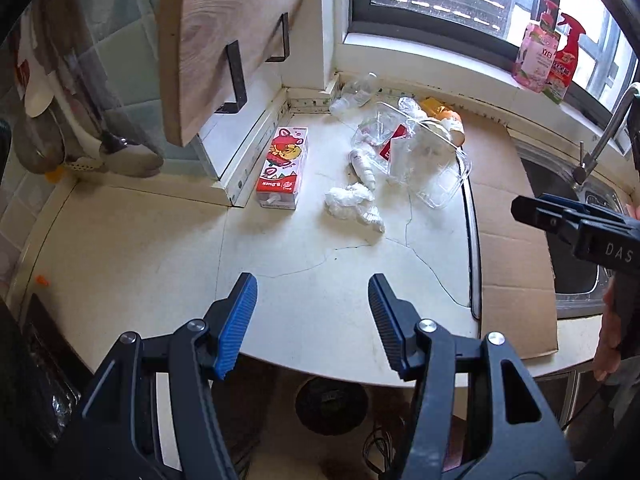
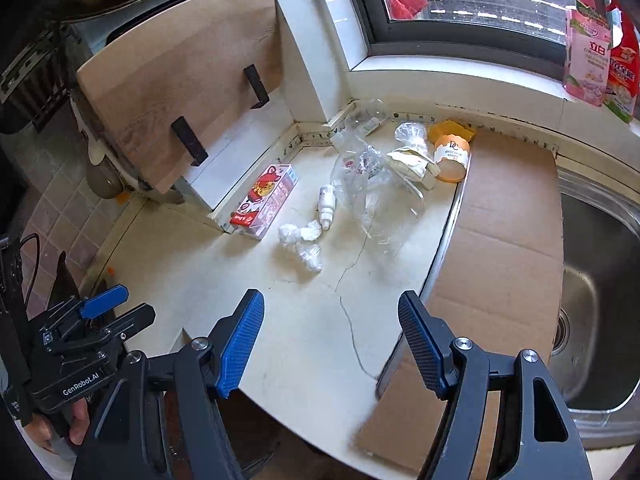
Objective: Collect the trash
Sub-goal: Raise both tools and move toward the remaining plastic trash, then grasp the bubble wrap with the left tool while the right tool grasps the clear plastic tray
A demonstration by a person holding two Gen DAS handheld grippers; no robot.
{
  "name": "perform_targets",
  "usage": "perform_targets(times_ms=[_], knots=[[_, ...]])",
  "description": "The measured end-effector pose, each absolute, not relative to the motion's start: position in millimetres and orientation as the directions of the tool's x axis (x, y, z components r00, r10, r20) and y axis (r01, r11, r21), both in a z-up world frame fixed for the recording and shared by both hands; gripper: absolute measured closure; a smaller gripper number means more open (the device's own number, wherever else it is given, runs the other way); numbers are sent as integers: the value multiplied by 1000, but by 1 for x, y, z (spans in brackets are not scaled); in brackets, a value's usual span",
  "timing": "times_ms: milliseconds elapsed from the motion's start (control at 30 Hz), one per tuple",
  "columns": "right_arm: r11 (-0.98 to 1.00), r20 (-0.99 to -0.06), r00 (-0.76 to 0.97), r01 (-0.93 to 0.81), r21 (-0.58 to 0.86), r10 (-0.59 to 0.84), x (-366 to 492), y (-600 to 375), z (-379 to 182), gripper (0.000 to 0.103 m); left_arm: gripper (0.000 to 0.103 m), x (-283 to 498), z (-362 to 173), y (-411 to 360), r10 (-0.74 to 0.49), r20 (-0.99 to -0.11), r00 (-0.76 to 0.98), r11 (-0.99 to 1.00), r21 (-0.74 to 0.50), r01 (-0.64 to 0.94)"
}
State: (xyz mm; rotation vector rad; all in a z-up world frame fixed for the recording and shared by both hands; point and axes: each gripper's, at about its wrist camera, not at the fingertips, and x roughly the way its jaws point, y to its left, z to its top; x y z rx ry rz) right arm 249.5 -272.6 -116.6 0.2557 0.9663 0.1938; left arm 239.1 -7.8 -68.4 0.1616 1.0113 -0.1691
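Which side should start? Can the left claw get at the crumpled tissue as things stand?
Probably yes. The left claw is open and empty, and only bare counter lies between it and the tissue. The carton and small bottle lie close beside the tissue.

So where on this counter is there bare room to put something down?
Free: the near counter between the front edge and the red carton, and the flat cardboard beside the sink. Crowded: the back corner under the window, where the crumpled tissue, small white bottle, clear plastic packaging and orange-lidded jar cluster.
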Motion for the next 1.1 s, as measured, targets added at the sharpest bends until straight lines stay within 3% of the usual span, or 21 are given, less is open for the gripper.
perform_targets(times_ms=[367, 700, 767, 833, 967, 1033, 1100], knots=[[952, -841, 476, 23, 305, 258, 356, -328, -198, 32, 48, 336, -143, -79, -23, -927, 375, 967, 75, 244], [939, -826, 478, 10, 345, 299, 409, -337, -243, 33, 48, 400, -191, -88, -76, -955, 287, 990, -38, 135], [939, -819, 488, -3, 344, 302, 415, -335, -246, 39, 48, 407, -198, -85, -99, -956, 276, 992, -72, 105], [933, -815, 482, -19, 358, 323, 421, -332, -251, 65, 48, 412, -204, -81, -109, -959, 262, 993, -91, 81], [931, -808, 487, -31, 364, 332, 426, -329, -256, 86, 49, 417, -214, -77, -107, -962, 251, 994, -96, 54], [932, -796, 507, -40, 361, 330, 423, -328, -253, 86, 59, 417, -216, -77, -107, -960, 260, 994, -98, 49], [936, -785, 530, -49, 350, 321, 419, -327, -248, 87, 77, 418, -218, -79, -95, -961, 260, 995, -84, 54]])
